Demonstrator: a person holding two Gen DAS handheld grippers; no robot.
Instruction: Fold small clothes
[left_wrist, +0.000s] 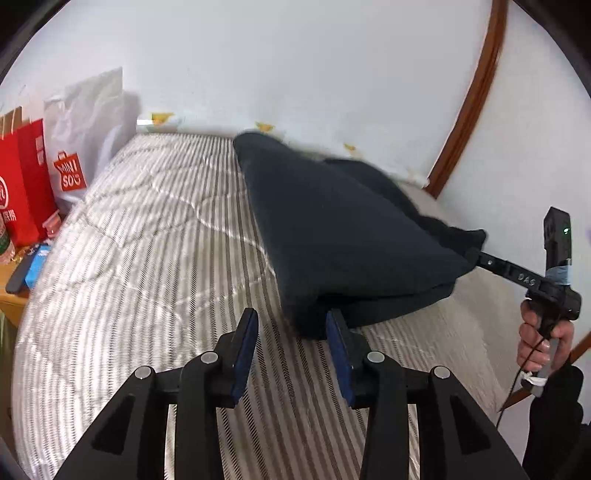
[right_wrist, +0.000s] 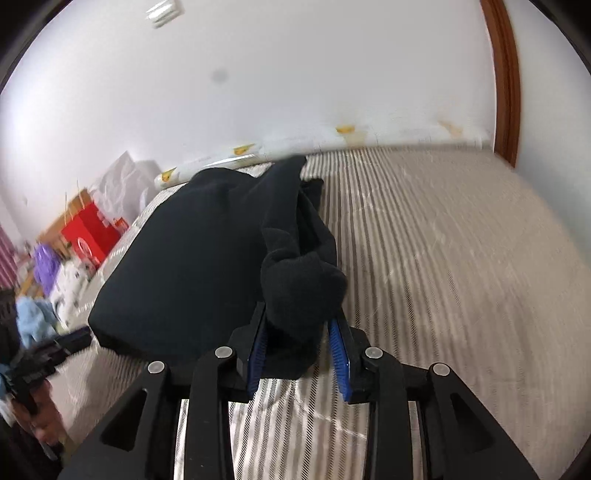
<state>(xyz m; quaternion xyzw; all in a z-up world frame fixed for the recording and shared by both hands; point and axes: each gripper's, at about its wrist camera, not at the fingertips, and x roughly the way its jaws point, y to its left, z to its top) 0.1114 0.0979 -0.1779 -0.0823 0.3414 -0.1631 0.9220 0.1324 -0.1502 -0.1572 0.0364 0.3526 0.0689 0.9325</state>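
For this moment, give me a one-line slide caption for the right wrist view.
Right gripper clamps a bunched end of the dark navy folded garment on the striped quilted mattress.

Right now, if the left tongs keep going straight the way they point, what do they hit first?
Probably the dark garment: the open left tongs point at its near corner, the right-hand pad already beside the hem. Further left lies only the striped mattress. Depth is uncertain.

The garment (left_wrist: 343, 236) lies on the mattress (left_wrist: 147, 236), against the wall (left_wrist: 295, 66) behind it. The left gripper (left_wrist: 291, 328) sits at its near corner, the right gripper (right_wrist: 299, 328) at a bunched end. Shopping bags (left_wrist: 26, 177) stand left of the mattress.
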